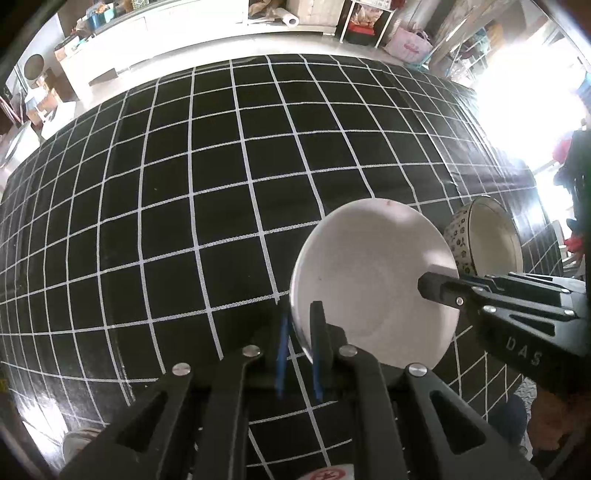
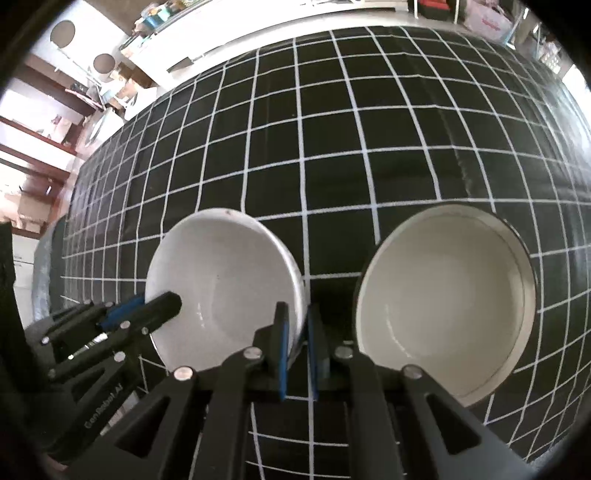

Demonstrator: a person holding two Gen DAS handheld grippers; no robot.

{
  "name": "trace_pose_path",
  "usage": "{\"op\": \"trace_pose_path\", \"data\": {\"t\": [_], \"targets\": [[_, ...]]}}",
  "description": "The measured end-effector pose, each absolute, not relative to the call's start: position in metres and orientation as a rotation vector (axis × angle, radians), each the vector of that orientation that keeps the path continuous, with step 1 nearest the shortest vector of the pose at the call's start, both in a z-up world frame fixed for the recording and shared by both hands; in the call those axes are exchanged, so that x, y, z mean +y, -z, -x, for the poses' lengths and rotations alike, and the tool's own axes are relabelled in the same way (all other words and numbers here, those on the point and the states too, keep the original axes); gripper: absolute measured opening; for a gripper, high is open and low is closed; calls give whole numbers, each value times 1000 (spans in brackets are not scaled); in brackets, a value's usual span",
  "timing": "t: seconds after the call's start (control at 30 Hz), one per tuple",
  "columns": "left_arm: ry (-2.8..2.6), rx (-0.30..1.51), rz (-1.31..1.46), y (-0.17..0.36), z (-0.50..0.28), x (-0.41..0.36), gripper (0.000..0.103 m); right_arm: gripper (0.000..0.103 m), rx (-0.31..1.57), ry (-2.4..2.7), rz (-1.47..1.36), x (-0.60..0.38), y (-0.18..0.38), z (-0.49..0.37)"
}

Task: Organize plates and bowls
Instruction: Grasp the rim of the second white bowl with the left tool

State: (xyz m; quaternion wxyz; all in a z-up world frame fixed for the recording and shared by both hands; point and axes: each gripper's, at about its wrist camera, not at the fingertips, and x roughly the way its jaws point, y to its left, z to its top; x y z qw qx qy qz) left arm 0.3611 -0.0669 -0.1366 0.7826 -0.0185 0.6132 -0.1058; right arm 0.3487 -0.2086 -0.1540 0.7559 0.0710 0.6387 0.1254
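Observation:
A plain white bowl [image 1: 369, 273] sits low over the black grid tablecloth [image 1: 184, 184], and both grippers hold it. My left gripper [image 1: 300, 317] is shut on its left rim. From the right, my right gripper [image 1: 437, 278] clamps the opposite rim. In the right wrist view the same white bowl [image 2: 225, 280] is pinched at its right rim by the right gripper [image 2: 298, 314], with the left gripper [image 2: 162, 301] on its left edge. Close on its right stands a larger floral-patterned bowl [image 1: 491, 236] with a cream inside [image 2: 443, 302], empty. Whether the white bowl touches the cloth I cannot tell.
The black tablecloth [image 2: 332, 129] stretches far ahead and to the left. Beyond its far edge are a white counter [image 1: 166, 33], a paper roll [image 1: 291, 20], a pink bag [image 1: 410, 44] and cluttered shelves. Bright glare fills the upper right.

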Motion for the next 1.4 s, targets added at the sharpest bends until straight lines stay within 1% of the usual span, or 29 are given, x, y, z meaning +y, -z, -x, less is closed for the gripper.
{"op": "trace_pose_path", "data": {"t": [0.2, 0.57, 0.9, 1.0, 1.17, 1.3, 1.4], "targets": [[231, 1345, 6, 141, -340, -69, 9, 13, 1408, -279, -139, -205, 154, -332], [198, 1357, 5, 147, -288, -39, 9, 13, 1419, -325, -125, -186, 154, -306], [168, 1357, 88, 155, -277, -1, 9, 13, 1437, -326, -128, -167, 149, -304], [164, 1346, 82, 140, -286, -12, 9, 13, 1422, -319, -128, -164, 141, -303], [162, 1304, 86, 114, -278, -14, 9, 13, 1383, -317, -120, -161, 116, -293], [159, 1265, 78, 91, -264, -23, 9, 13, 1342, -319, -107, -160, 95, -277], [159, 1241, 77, 74, -238, -18, 9, 13, 1321, -322, -100, -159, 82, -265]]}}
